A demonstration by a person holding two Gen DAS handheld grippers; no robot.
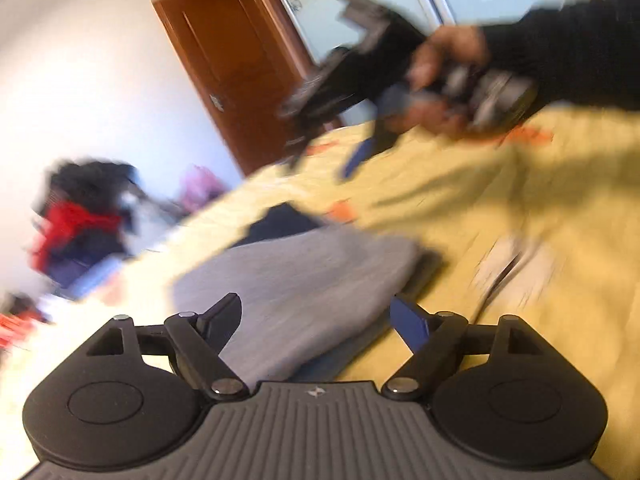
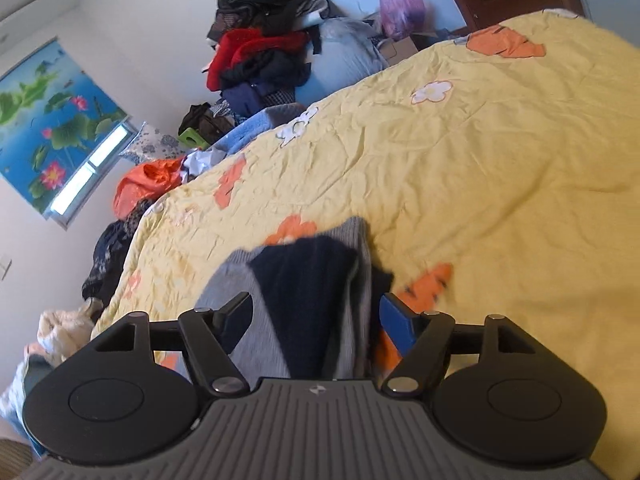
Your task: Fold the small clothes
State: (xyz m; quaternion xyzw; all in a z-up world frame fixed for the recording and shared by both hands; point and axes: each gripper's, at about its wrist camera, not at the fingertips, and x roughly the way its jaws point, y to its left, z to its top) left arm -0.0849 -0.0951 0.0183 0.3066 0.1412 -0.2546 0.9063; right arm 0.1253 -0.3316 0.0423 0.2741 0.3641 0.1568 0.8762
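Plainly both the left gripper and right gripper gape over the unlabelled grey garment.

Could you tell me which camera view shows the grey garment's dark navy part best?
The right wrist view: the grey garment lies sharp, its navy part spread on top. The left wrist view is blurred and shows only a navy corner behind the grey.

Bright daylight throughout, strongest from the window at left in the right wrist view, with soft shadows across the quilt. Heavy motion blur over the left wrist view, sharp only at bottom. Fisheye bending toward every edge.
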